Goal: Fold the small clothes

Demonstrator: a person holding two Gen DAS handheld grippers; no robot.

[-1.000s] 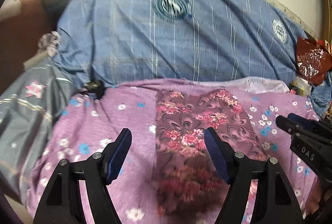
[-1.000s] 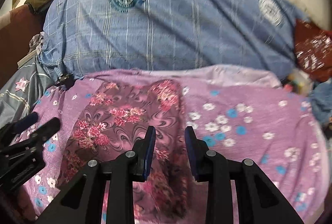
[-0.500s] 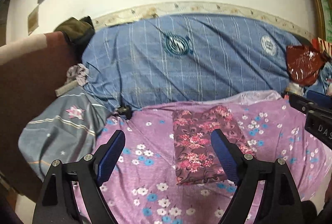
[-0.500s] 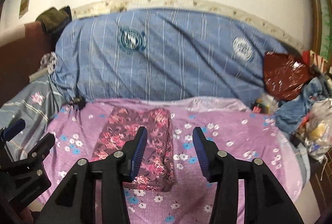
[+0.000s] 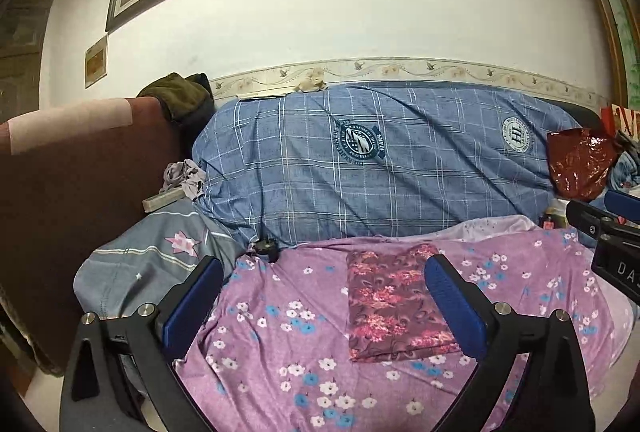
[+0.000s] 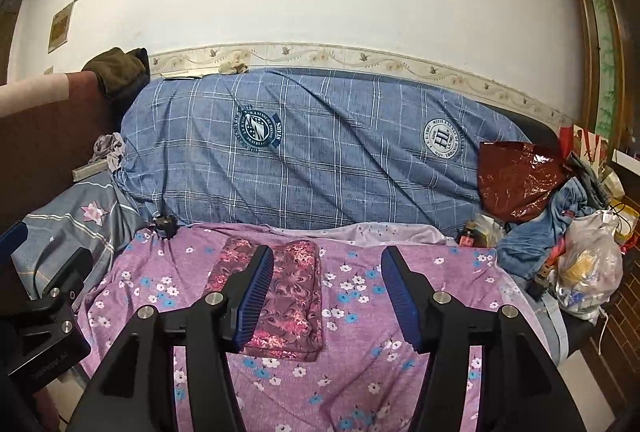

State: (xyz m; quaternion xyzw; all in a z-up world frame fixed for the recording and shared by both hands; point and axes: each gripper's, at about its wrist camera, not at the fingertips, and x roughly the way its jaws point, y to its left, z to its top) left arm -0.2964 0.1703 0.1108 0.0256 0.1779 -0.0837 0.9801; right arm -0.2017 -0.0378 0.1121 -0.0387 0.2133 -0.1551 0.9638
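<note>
We see the folded maroon floral cloth (image 5: 394,306) lying flat, rectangular, on the lilac flowered sheet (image 5: 280,344), beyond our left tool (image 5: 324,306) and right tool (image 6: 326,298); both jaws are opening, empty.

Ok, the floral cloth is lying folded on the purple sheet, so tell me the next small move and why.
Probably draw both hands clear. The folded cloth lies flat as a neat rectangle on the sheet, and the left gripper and right gripper are opening with nothing between their jaws.
</note>
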